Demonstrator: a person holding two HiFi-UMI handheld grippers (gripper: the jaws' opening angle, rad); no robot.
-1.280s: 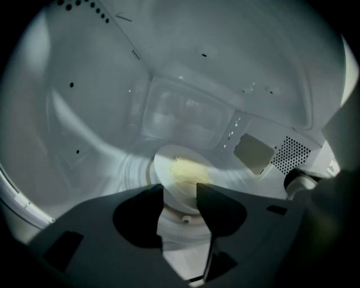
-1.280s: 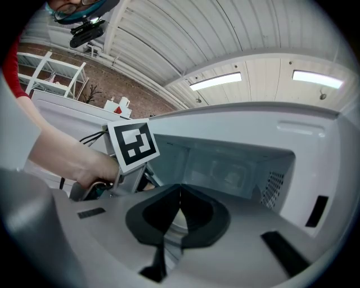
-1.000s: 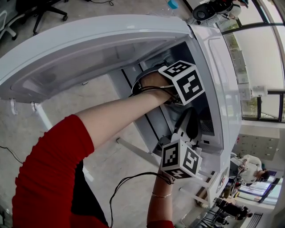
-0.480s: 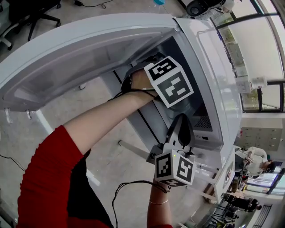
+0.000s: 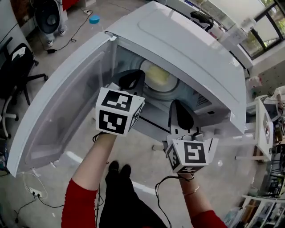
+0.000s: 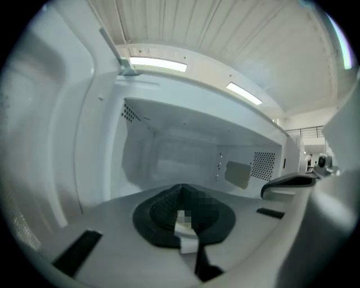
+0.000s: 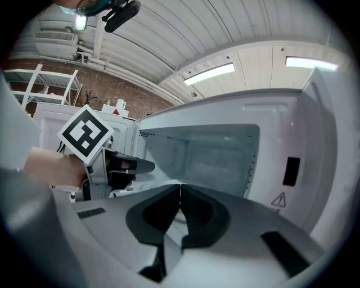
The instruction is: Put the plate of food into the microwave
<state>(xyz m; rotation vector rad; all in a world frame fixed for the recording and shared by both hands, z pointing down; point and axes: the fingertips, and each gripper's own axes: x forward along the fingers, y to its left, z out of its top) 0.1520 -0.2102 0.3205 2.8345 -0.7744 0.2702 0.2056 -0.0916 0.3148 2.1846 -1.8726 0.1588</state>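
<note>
The white microwave [image 5: 187,44] stands with its door [image 5: 58,111] swung wide to the left. A plate of pale yellow food [image 5: 158,75] rests on the turntable inside the cavity. My left gripper [image 5: 132,76] hovers just outside the opening, in front of the plate, jaws shut with nothing between them [image 6: 181,190]. Lower and to the right, my right gripper [image 5: 177,107] is level with the microwave's front edge, also shut and empty [image 7: 180,188]. The right gripper view shows the left gripper's marker cube [image 7: 84,135] beside the cavity [image 7: 214,152]. In both gripper views the jaws hide the plate.
A black office chair [image 5: 13,67], a fan [image 5: 46,13] and a blue object [image 5: 94,19] stand on the floor at the far left. A power strip [image 5: 33,192] with cables lies under the open door. A white table frame [image 5: 262,129] stands to the right.
My left hand has drawn back out of the microwave cavity and now sits in front of the opening. The head view has swung round, and the plate now shows inside.
</note>
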